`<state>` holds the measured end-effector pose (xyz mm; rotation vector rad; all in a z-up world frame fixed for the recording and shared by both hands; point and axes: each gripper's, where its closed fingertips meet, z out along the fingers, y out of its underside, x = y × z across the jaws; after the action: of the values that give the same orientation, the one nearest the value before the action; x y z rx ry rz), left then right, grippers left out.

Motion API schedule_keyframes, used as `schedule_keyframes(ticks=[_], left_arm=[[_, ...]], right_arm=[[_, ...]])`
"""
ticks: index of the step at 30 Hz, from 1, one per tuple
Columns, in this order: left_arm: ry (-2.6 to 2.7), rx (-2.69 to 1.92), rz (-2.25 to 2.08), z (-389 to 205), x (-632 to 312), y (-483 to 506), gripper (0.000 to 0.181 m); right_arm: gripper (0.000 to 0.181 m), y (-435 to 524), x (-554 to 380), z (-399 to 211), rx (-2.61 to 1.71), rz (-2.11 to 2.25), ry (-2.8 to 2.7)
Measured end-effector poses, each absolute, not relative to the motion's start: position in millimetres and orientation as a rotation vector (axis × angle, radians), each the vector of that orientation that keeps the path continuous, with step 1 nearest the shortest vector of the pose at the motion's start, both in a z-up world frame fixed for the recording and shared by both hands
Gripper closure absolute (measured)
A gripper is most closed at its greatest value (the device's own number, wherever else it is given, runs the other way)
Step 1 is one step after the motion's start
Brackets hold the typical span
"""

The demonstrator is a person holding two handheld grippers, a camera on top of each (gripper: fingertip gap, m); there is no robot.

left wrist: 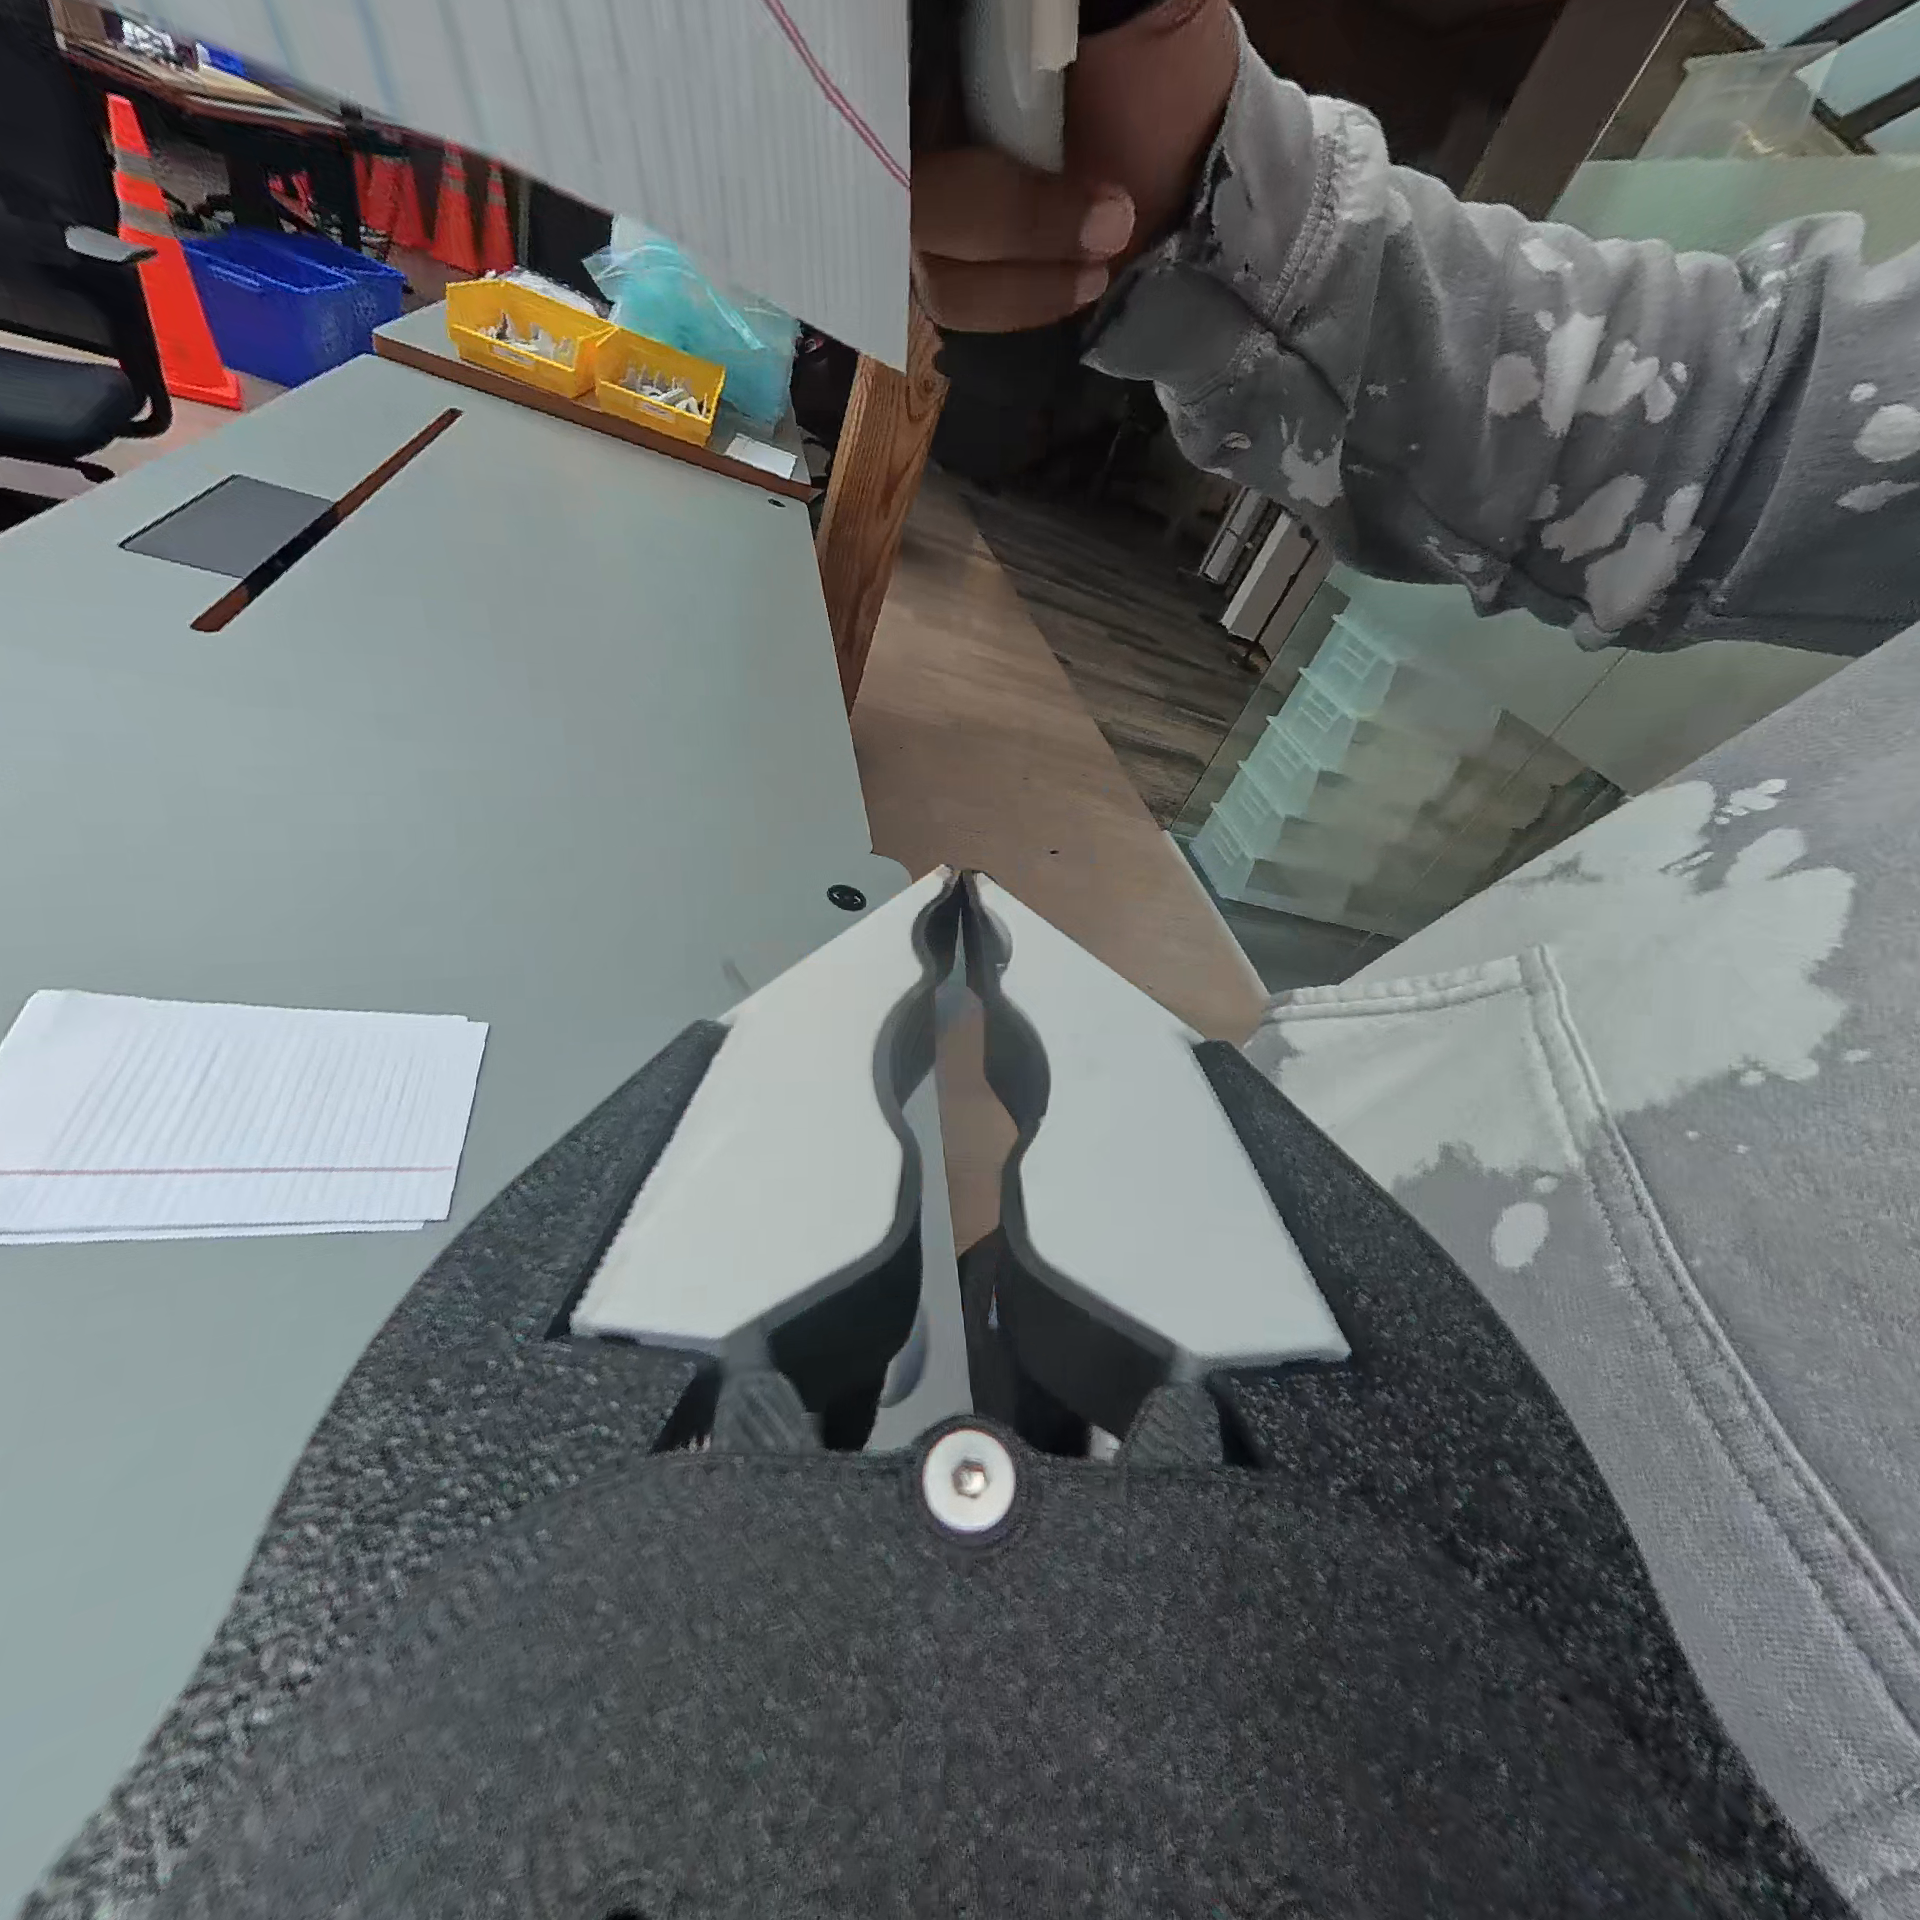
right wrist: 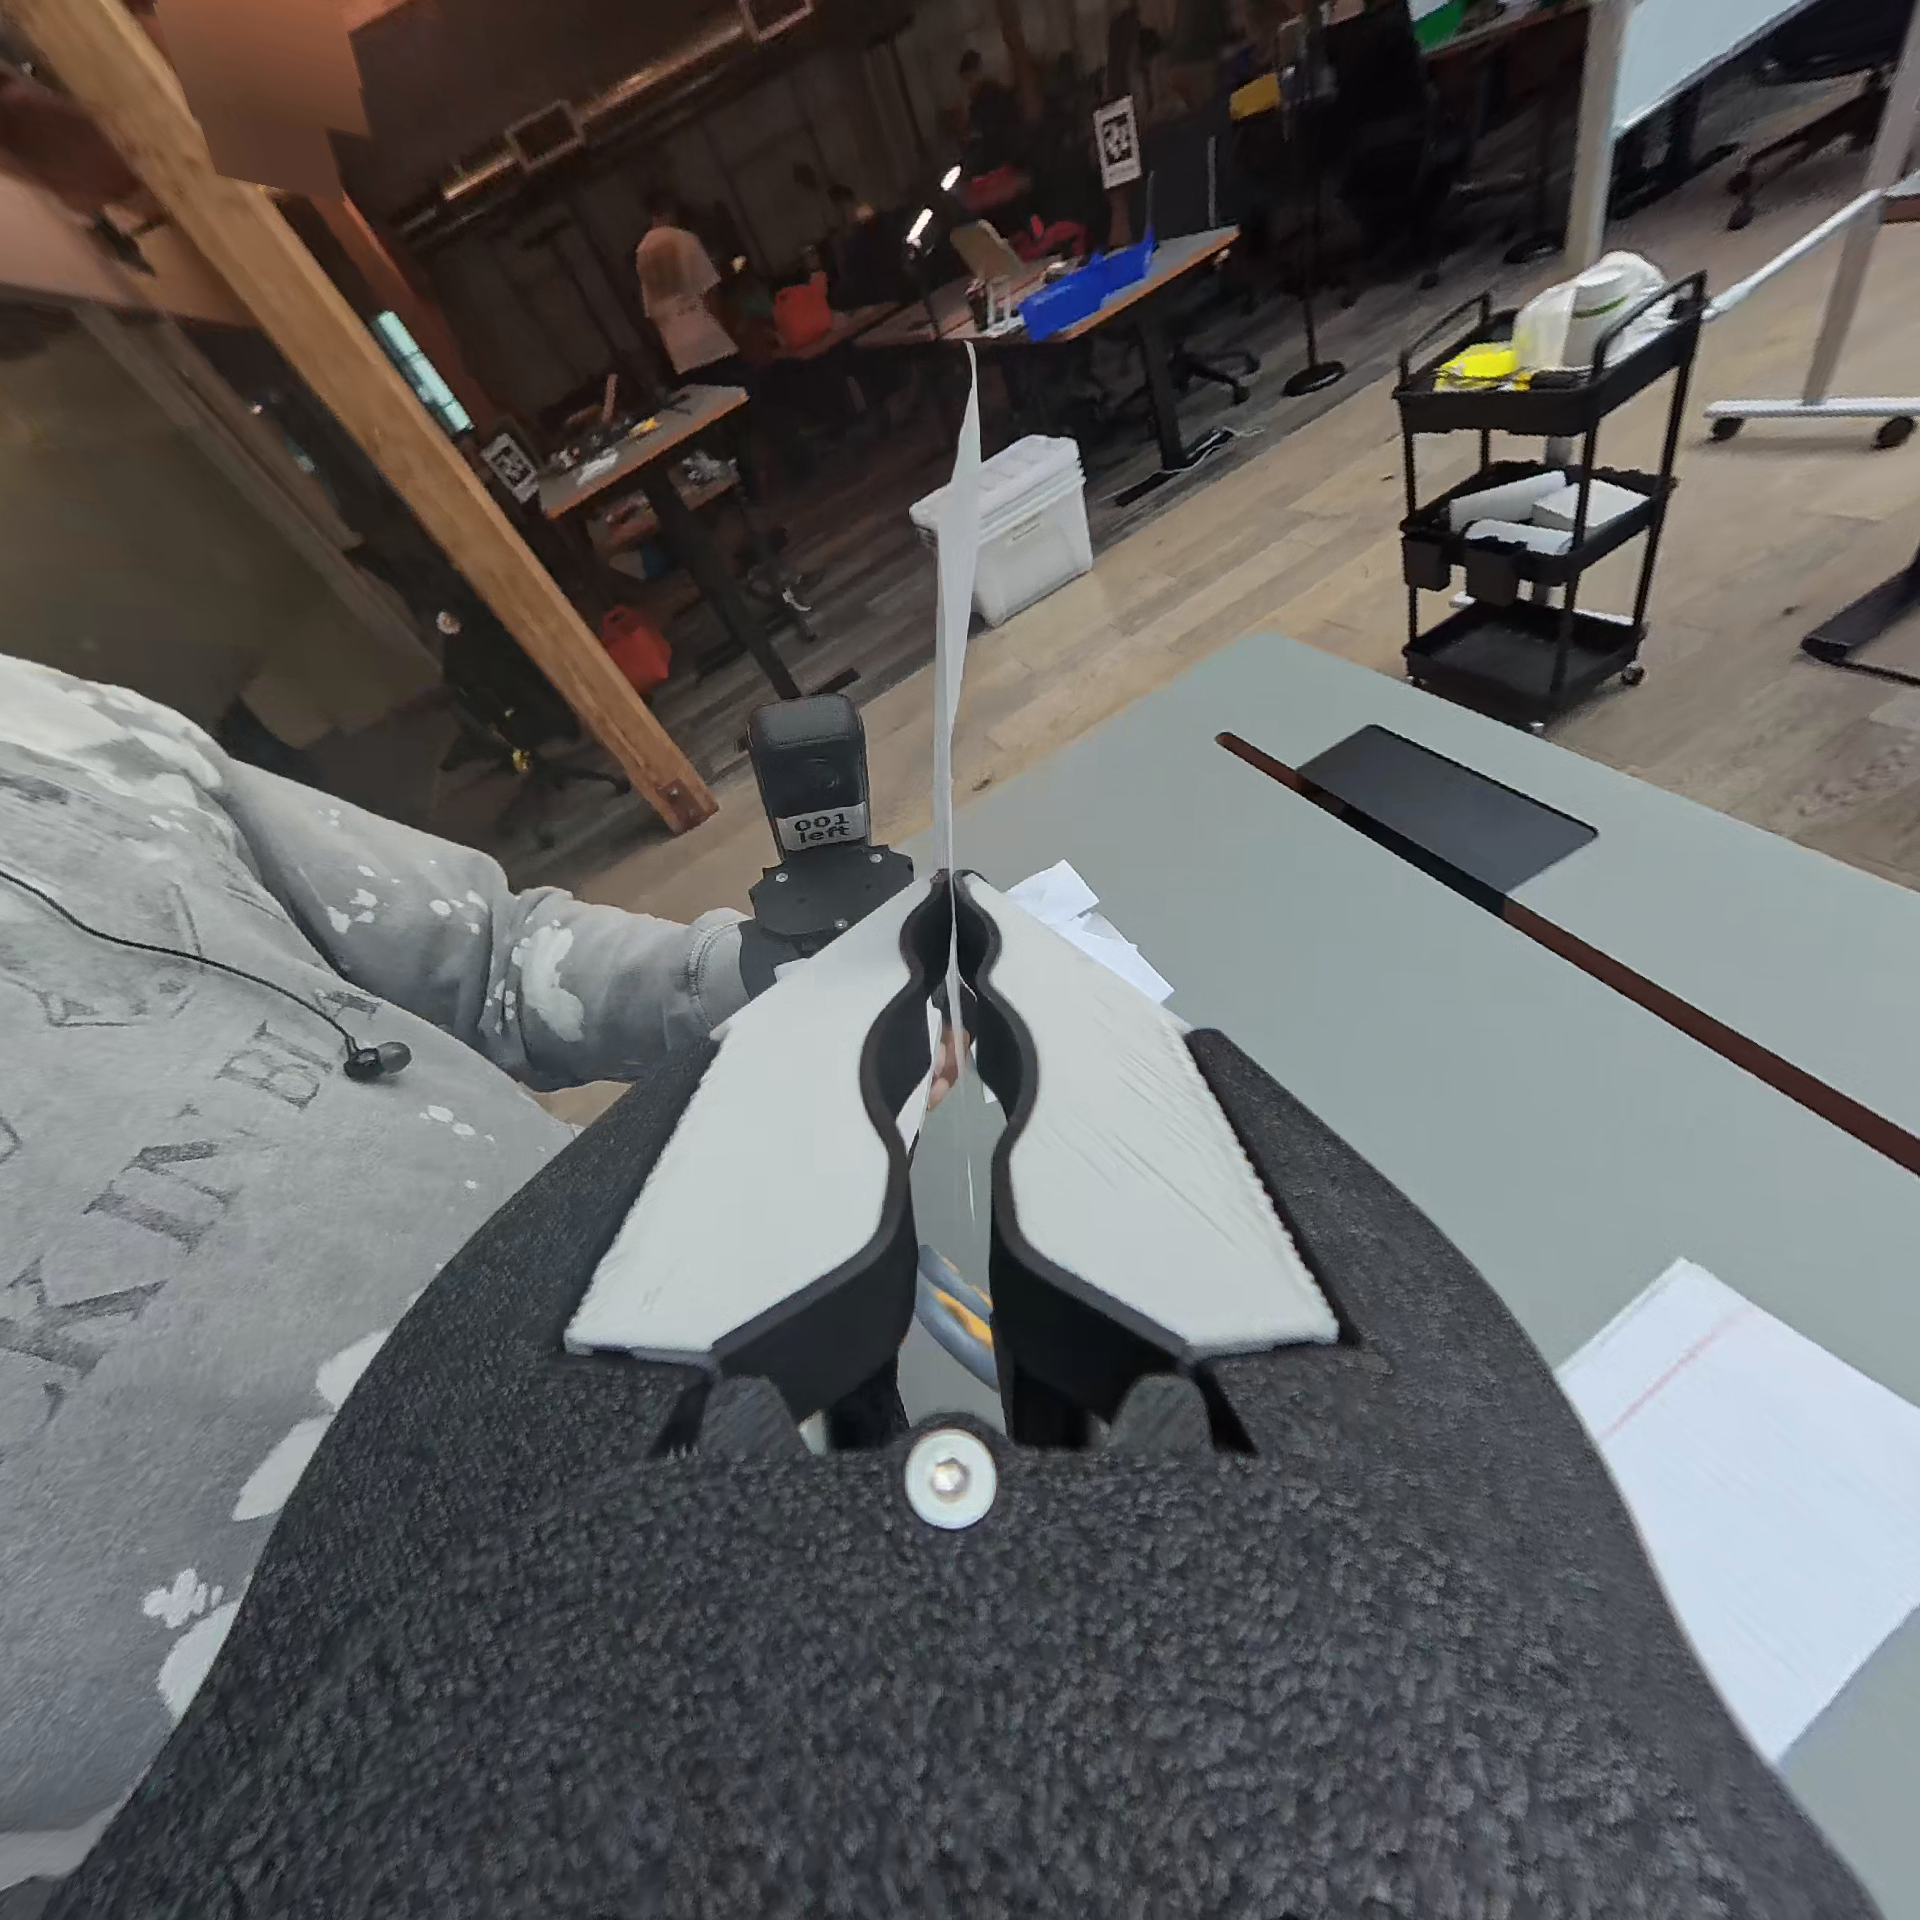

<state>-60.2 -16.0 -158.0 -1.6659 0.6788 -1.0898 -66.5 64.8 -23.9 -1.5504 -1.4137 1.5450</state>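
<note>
Left wrist view: my left hand-held gripper (left wrist: 961, 883) has its tips pressed together with nothing between them, poised over the edge of the grey desk (left wrist: 468, 748). A stack of lined paper (left wrist: 229, 1112) lies flat on the desk to the left, near me. Farther back: a dark slot with a black panel (left wrist: 234, 523) set in the desktop, two yellow bins (left wrist: 582, 348) on a second surface, a blue crate (left wrist: 291, 301) and orange cones (left wrist: 156, 239) on the floor. A wooden post (left wrist: 873, 499) stands just past the desk edge. My grey splotched sleeve (left wrist: 1507, 395) crosses the upper right.

Right wrist view: my right hand-held gripper (right wrist: 951, 883) is clamped on a lined sheet (right wrist: 951, 623), held edge-on in the air above the desk, so it shows as a thin white strip rising from the tips. In the left view it shows its broad side, white and ruled with a red margin line, blocking the top of the view. Beyond it: a black cart (right wrist: 1538, 499), a white storage box (right wrist: 1023, 525), and more desks. The left gripper's camera (right wrist: 810, 774) sits just left of the sheet.
</note>
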Motion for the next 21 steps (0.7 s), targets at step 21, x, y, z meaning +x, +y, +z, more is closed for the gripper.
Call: schedule_keyframes(ticks=[21], left_arm=[[0.643,-1.831,-1.007,-195.9,-88.8,6.4,0.173]], right_arm=[[0.181,118.7,11.2,-59.2,-1.691,1.462,-1.185]])
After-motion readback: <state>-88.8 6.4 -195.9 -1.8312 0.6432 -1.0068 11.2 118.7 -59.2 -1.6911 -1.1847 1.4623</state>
